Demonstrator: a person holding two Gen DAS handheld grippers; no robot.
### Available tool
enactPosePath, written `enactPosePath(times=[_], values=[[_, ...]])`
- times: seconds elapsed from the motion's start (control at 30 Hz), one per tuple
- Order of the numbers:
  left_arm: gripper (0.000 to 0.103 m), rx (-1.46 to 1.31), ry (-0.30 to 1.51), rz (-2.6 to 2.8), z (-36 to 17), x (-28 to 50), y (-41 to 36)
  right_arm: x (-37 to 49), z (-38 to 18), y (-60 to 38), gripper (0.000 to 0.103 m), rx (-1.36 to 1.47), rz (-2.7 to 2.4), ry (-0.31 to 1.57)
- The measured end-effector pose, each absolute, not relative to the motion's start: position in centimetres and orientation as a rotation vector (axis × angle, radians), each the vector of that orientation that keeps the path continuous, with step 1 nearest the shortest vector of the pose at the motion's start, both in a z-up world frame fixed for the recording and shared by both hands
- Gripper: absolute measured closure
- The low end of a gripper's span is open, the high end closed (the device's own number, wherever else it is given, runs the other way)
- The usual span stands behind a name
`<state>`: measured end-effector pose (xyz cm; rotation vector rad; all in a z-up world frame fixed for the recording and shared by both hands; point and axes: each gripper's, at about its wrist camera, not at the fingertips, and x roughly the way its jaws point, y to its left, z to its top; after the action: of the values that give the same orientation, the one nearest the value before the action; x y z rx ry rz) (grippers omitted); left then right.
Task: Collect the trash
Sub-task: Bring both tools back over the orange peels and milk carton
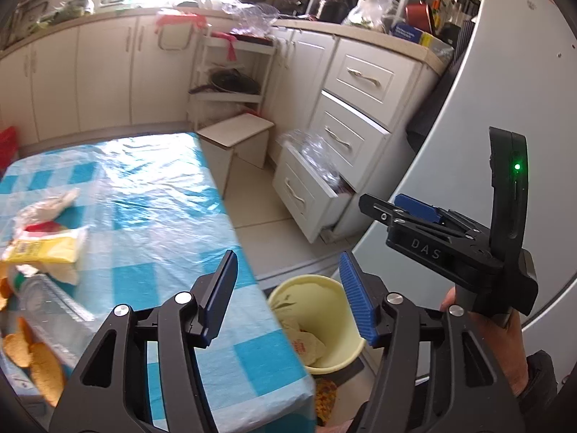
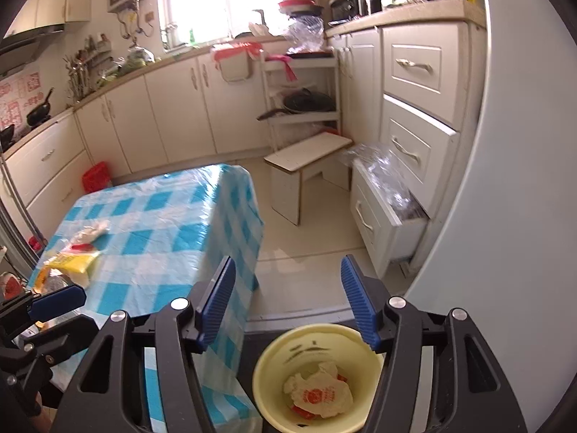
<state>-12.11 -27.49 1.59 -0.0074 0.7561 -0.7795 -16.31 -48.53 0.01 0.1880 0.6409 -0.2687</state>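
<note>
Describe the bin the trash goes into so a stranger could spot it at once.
Find the table with the blue and white checked cloth. On the floor beside its near corner stands a pale yellow bin, round and open-topped. It alone holds a crumpled white wrapper with red print; the other litter lies on the table.

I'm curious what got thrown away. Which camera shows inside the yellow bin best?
The right wrist view: it looks down into the yellow bin onto a crumpled wrapper. The left wrist view sees it obliquely.

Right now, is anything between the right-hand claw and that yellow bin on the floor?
No. In the right wrist view the right gripper hangs open above the yellow bin, with only air between. A crumpled wrapper already lies inside.
</note>
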Motion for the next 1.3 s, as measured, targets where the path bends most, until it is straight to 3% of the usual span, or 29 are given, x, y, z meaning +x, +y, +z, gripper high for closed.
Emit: enactPosePath(times=[0.33, 0.57, 0.8, 1.07, 1.3], values=[[0.044, -0.044, 0.709, -0.615, 3.2, -11.2, -18.6, -14.1, 0.9, -44.7, 0.041, 0.158, -0.150, 0.614], [0.026, -0.076, 0.744, -0.345, 3.0, -10.7, -9.6, -13.0, 1.1, -41.1, 0.036, 0.114, -0.053, 0.612], [0.023, -0.174, 0.855, -0.113, 0.3, -9.2, -1.9, -12.1, 1.2, -37.1, 0.034, 0.044, 0.043, 0.611], [0.020, -0.153, 0.981, -0.052, -3.2, -7.8, -0.6, -12.8, 1.9, -31.6, 0.034, 0.063, 0.491, 0.623], [0.020, -0.153, 1.036, -0.032, -5.6, -7.0, -0.6, -13.0, -2.0, -24.0, 0.034, -0.018, 0.750, 0.810]])
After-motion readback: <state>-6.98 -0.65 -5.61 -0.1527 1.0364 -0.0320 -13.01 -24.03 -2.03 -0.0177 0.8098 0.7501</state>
